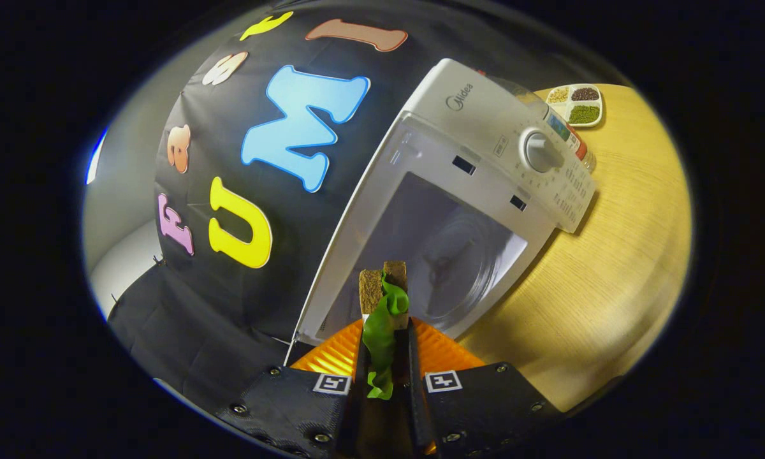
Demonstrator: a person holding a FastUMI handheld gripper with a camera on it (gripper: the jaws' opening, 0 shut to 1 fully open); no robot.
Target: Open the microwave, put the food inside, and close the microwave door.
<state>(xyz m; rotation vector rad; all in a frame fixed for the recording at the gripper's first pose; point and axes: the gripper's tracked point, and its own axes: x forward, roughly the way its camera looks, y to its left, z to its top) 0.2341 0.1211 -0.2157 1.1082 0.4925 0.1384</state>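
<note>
- One sandwich (pixel 382 299), two brown bread slices with one green leaf, clamped between both fingers of the gripper (pixel 386 344), held just before the open cavity.
- One white microwave (pixel 484 166) on the wooden table (pixel 612 274); one dial (pixel 540 152).
- One divided dish (pixel 577 104), four compartments, beyond the microwave.

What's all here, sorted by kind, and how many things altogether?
Appliances: 1, the open microwave
Food: 1, the sandwich clamped in the gripper
Dishes: 1, the divided tray
Bottles: 1, the bottle behind the microwave
Total: 4
</note>
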